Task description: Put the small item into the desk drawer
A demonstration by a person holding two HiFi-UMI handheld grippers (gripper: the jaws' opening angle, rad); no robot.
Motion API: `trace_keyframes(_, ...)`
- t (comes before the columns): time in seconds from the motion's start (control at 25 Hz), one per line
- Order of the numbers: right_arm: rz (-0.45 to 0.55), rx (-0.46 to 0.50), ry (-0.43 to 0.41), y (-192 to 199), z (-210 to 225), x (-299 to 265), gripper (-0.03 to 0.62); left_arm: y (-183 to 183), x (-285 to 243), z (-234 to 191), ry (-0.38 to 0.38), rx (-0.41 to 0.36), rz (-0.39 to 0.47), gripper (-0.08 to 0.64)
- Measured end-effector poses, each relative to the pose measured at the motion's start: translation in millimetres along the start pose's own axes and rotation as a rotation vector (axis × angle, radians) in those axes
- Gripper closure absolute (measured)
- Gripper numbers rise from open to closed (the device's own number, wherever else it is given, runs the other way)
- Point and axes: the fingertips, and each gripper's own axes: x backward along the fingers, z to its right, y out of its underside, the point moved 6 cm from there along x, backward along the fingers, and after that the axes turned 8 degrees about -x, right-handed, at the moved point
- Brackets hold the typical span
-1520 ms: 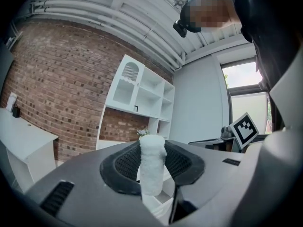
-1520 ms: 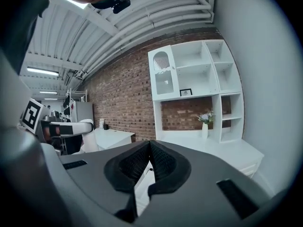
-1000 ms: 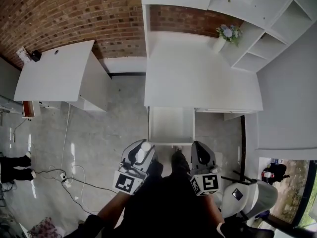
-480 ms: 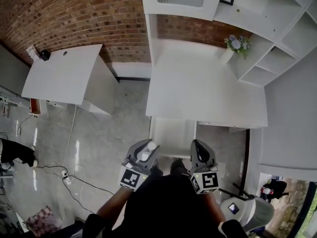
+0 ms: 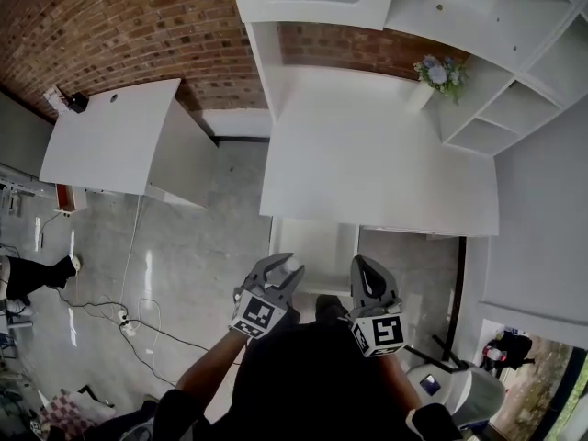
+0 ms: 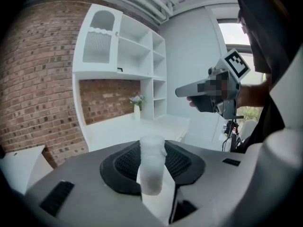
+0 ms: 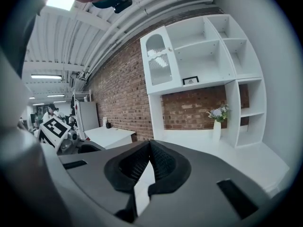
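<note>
Left tool [image 5: 278, 268] is clenched on the small white item [image 5: 293, 266], a pale, roughly cylindrical piece that stands upright between the two dark ribbed pads [image 6: 124, 163] in the left gripper view, its top poking above them. From the head view the item shows over the near left part of the open drawer [image 5: 318, 239], which is pulled out from under the front edge of the white tabletop [image 5: 367, 163]; whether the item touches the drawer cannot be told. Right tool [image 5: 361, 263] is just beside the left one, over the drawer's near right corner, and its own view shows its jaws closed tip to tip with nothing between them. At the tabletop's far right corner stands a white vase of flowers [image 5: 432, 73], against white shelves [image 5: 514, 53] and a brick wall [image 5: 138, 26]. A second white table [image 5: 110, 136] stands well apart to the left on the grey floor [image 5: 202, 246], where cables [image 5: 129, 324] lie.
</note>
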Motion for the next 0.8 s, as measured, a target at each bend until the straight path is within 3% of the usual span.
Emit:
trace_keyframes(0.12,-0.018,-0.014,-0.008,4,13,-3,0.580,14,-24,8,0.048,-0.025,-0.066,0.416)
trace_keyframes(0.4,-0.054,-0.038,-0.011,17,41,-12,0.580,61,-77,26,0.179,-0.202,-0.235,0.416)
trace_keyframes(0.8,-0.124,-0.051,-0.013,46,65,-16,0.580,141,-134,54,0.360,-0.270,-0.391,0.416)
